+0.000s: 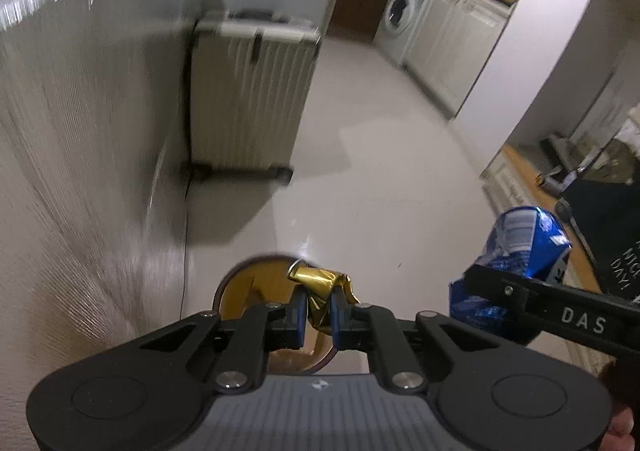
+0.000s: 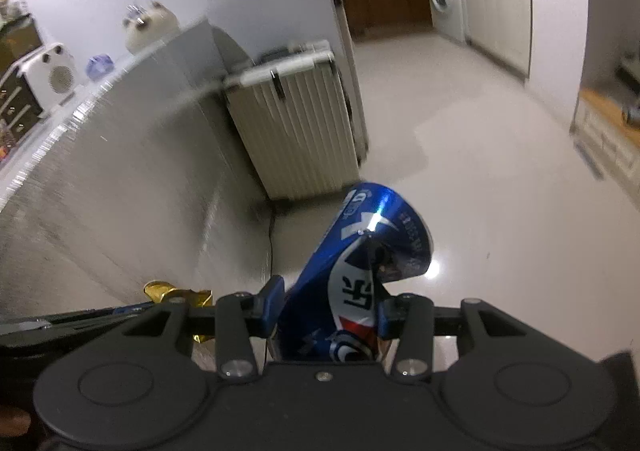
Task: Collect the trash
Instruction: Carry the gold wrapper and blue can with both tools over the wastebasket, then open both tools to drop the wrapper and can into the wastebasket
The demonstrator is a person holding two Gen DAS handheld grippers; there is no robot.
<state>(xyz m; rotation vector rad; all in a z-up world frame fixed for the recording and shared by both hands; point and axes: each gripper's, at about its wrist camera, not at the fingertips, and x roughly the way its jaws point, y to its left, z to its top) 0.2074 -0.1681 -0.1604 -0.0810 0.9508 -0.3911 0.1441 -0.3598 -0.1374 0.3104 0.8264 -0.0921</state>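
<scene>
The left gripper (image 1: 318, 311) is pressed together on a crumpled gold foil wrapper (image 1: 320, 285), which is pinched between the blue pads (image 1: 298, 315) at the 6 o'clock position of the left wrist view. Directly beneath the wrapper, a round gold-brown disc-shaped object (image 1: 248, 287) is seen; its identity cannot be determined.

The right gripper (image 2: 328, 311) is closed on a crushed blue aluminium can with white lettering (image 2: 360, 263), held at the 6 o'clock position of the right wrist view and tilted toward 1 o'clock. In the left wrist view the same can is seen at 4 o'clock, just beside the left gripper, so both items are carried close together above the glossy pale floor (image 1: 380, 171).

Beyond the grippers, a textured grey cabinet side (image 1: 80, 151) is located at 9 o'clock. A ribbed cream hard-shell suitcase (image 1: 248, 99) stands against it at 11 o'clock. A white front-loading washing machine (image 1: 404, 11) is located at 1 o'clock, well apart from the grippers.

Task progress is judged as follows: two pieces of trash have been picked up and are secured. No bin or bag is visible in either view, so disposal is judged not yet done. Whether further trash is left to collect cannot be told; none is evident on the visible floor.
</scene>
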